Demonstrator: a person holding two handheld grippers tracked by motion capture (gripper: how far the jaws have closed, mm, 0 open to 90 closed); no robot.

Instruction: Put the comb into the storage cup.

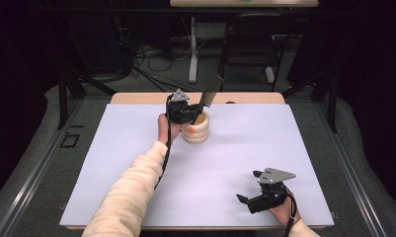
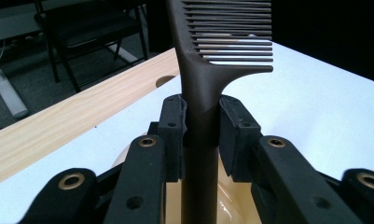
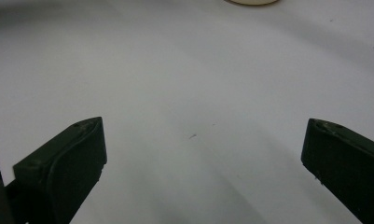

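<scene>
Comb pinched over the cup

Your left gripper (image 1: pixel 193 112), just above centre of the high view, has its jaws pressed on the handle of a dark comb (image 2: pixel 201 107). The comb stands nearly upright, teeth at the top, its lower end inside the cream ribbed cup (image 1: pixel 196 129) right beneath the gripper. In the left gripper view, the handle runs down between the pads (image 2: pixel 173 135) into the cup. Your right gripper (image 1: pixel 249 193) rests at the lower right on the white sheet (image 1: pixel 235 148), jaws spread wide with nothing between them, well apart from the cup.
</scene>
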